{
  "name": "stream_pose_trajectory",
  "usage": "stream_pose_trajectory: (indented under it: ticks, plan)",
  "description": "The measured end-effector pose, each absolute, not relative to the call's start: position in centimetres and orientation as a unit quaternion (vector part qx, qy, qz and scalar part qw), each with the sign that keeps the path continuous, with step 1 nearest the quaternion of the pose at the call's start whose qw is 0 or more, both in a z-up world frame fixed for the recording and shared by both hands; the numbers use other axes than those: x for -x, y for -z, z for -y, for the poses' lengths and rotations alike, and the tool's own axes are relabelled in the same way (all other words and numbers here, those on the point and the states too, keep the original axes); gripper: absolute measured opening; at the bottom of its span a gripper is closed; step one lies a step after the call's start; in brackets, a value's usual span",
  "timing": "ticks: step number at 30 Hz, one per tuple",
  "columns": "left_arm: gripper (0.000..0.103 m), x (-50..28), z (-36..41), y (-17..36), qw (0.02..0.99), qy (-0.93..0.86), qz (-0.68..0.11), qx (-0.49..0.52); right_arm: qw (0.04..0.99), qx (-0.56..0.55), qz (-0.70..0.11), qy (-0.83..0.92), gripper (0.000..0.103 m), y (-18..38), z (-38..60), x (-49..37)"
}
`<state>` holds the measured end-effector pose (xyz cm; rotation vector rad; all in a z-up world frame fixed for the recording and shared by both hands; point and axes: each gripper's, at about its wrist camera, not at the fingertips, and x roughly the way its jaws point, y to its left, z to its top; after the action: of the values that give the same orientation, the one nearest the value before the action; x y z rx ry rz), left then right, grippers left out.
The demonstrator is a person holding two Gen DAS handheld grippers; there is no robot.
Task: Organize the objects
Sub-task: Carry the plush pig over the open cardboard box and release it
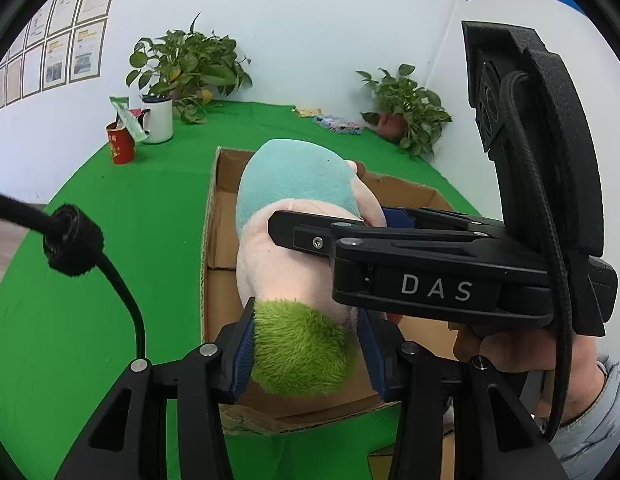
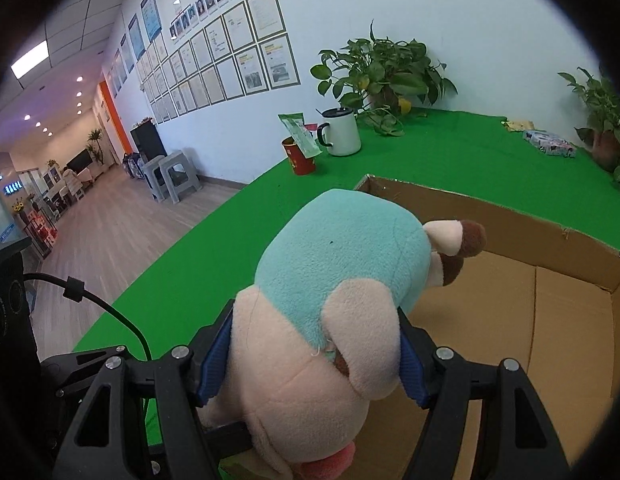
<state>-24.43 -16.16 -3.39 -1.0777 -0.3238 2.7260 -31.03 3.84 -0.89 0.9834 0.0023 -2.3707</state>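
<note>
Blue-padded black jaws of the left gripper are clamped on the tuft of bright green fur at one end of a plush toy with a pale pink body and a turquoise shirt. Both pads press into the fur. The right gripper is closed on the toy's pink head, one pad on each side; in the left wrist view it enters from the right, held by a hand in a pale sleeve. The toy hangs between the two grippers above the open brown cardboard box, not touching its floor. The box rests on the green cloth-covered table. Well behind it stand a red cup, a white mug with a dark rim and two potted leafy plants.
</note>
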Motion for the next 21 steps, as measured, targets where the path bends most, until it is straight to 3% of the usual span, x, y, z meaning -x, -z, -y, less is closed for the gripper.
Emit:
stream_pose_trajectory:
  ticks: [9, 12, 21]
  plan:
    - [0.046, 24.9, 16.3, 5.6, 0.058, -0.907, 0.091, 0.408, 0.316, -0.416, 0.018, 0.852, 0.069, 4.3, -3.4, 32.6]
    - [0.039, 23.9, 15.7, 5.4, 0.057, -0.912, 0.067, 0.4, 0.313, -0.43, -0.008, 0.847, 0.07, 5.8, -2.6, 32.3]
    - [0.039, 21.6, 17.1, 4.8, 0.022, -0.918, 0.068, 0.391, 0.316, -0.432, 0.01, 0.845, 0.078, 5.3, -3.1, 32.2]
